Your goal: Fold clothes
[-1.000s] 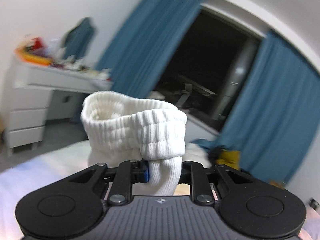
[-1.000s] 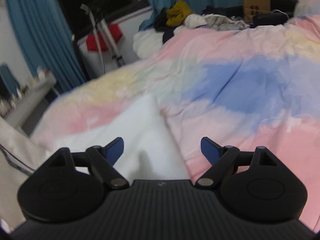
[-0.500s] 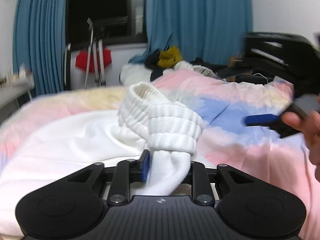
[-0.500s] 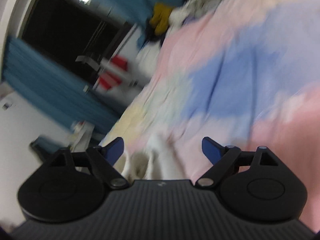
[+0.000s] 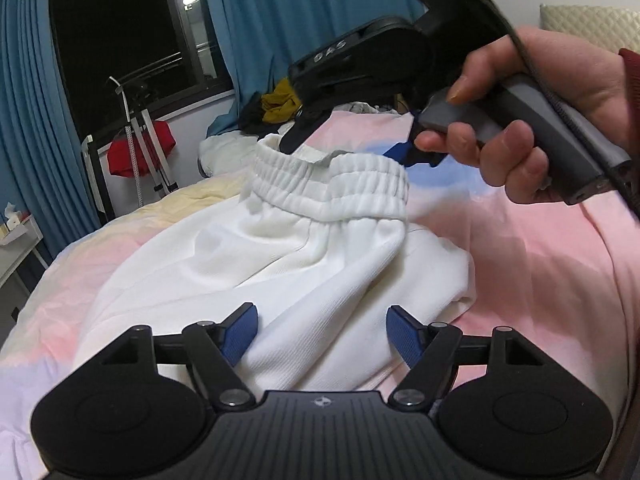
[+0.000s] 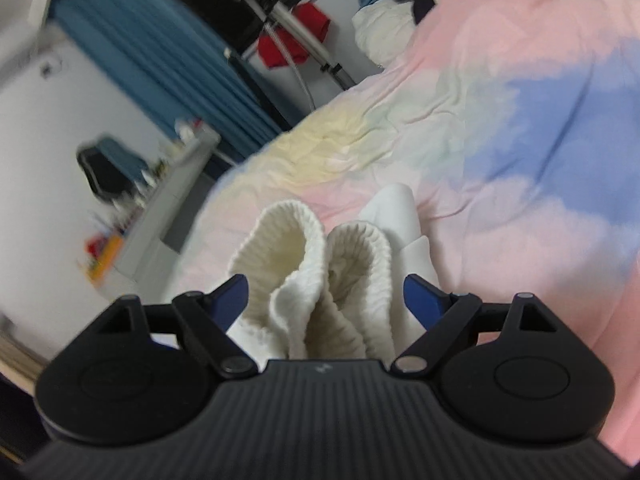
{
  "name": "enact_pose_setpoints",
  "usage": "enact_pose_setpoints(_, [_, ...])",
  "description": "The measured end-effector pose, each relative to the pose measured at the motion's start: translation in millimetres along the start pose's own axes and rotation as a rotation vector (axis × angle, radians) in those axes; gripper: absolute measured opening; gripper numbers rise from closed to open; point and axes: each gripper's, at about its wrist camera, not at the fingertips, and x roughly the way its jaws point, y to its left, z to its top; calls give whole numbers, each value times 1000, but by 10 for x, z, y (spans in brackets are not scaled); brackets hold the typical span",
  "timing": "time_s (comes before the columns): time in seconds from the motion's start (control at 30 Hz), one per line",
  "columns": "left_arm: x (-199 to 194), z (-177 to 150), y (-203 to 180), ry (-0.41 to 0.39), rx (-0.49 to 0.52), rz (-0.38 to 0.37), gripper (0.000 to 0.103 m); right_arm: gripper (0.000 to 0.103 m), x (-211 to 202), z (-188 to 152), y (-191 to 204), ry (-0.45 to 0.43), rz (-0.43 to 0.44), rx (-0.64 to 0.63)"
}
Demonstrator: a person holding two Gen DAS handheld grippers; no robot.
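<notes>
Left gripper [image 5: 321, 330] jaws have just sprung apart, white trousers [image 5: 280, 264] lying loose between. At one o'clock, right gripper [image 6: 326, 298] straddles the ribbed waistband [image 6: 316, 264], jaws wide, not pressing.

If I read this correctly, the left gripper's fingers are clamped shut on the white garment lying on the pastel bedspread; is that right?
Not quite. The left gripper has just been opening: in the left wrist view its fingers stand apart, with the white garment lying loose between them, unpinched. The garment does rest on the pastel bedspread.

Home bedroom, bed [image 5: 540, 264], blue curtains [image 5: 24, 128]
</notes>
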Motion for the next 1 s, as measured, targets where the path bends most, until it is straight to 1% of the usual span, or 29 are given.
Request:
enact_pose_setpoints(0.07, [14,-46,30,-7,-17,-1,73,88,77,23,60,26,-8,-51])
enact_pose_setpoints(0.13, [-14,-99,68,-10,-35,-10,73,87,143,53,125,40,-39,-114])
enact_pose_setpoints(0.17, [4,-101,71,-11,-44,-12,73,82,173,51,138,43,-52,-130])
enact_pose_setpoints(0.2, [-16,-119,85,-9,-62,-18,73,80,201,40,140,42,-64,-139])
enact_pose_setpoints(0.23, [-35,-137,99,-7,-80,-24,71,75,228,30,142,42,-76,-147])
enact_pose_setpoints(0.3, [-8,-156,208,-1,-165,-53,67,68,244,10,153,33,-93,-172])
enact_pose_setpoints(0.33, [13,-160,273,2,-206,-66,65,60,243,6,169,27,-100,-187])
enact_pose_setpoints(0.37, [3,-151,305,-3,-217,-74,63,47,235,13,191,19,-101,-194])
enact_pose_setpoints(0.43, [-49,-138,333,-14,-222,-86,54,39,211,29,236,1,-97,-198])
enact_pose_setpoints(0.47, [-45,-146,360,-22,-221,-93,51,28,201,35,258,-10,-100,-204])
enact_pose_setpoints(0.5, [-106,-165,325,-28,-220,-98,46,20,178,45,273,-28,-112,-210])
enact_pose_setpoints(0.57, [-198,-175,300,-47,-218,-110,34,18,131,74,261,-54,-101,-176])
enact_pose_setpoints(0.6, [-228,-166,311,-59,-216,-116,24,18,86,88,271,-73,-90,-168])
enact_pose_setpoints(0.63, [-265,-143,330,-70,-223,-129,18,17,31,101,290,-96,-76,-165])
enact_pose_setpoints(0.7, [-453,-108,243,-102,-232,-127,14,16,-81,128,330,-141,-50,-160])
enact_pose_setpoints(0.8, [-656,-22,183,-153,-244,-140,14,16,-263,174,384,-208,-13,-156])
enact_pose_setpoints(0.87, [-711,16,136,-177,-221,-141,14,16,-394,216,383,-244,-6,-156])
enact_pose_setpoints(0.9, [-711,14,106,-176,-212,-150,14,16,-435,231,357,-252,-10,-152])
enact_pose_setpoints(0.93, [-710,12,76,-175,-202,-158,14,15,-455,237,310,-254,-23,-148])
enact_pose_setpoints(0.97, [-684,3,56,-160,-199,-170,15,12,-436,235,233,-246,-60,-147])
enact_pose_setpoints(1.0, [-655,-6,36,-137,-199,-182,15,12,-402,232,147,-236,-106,-148])
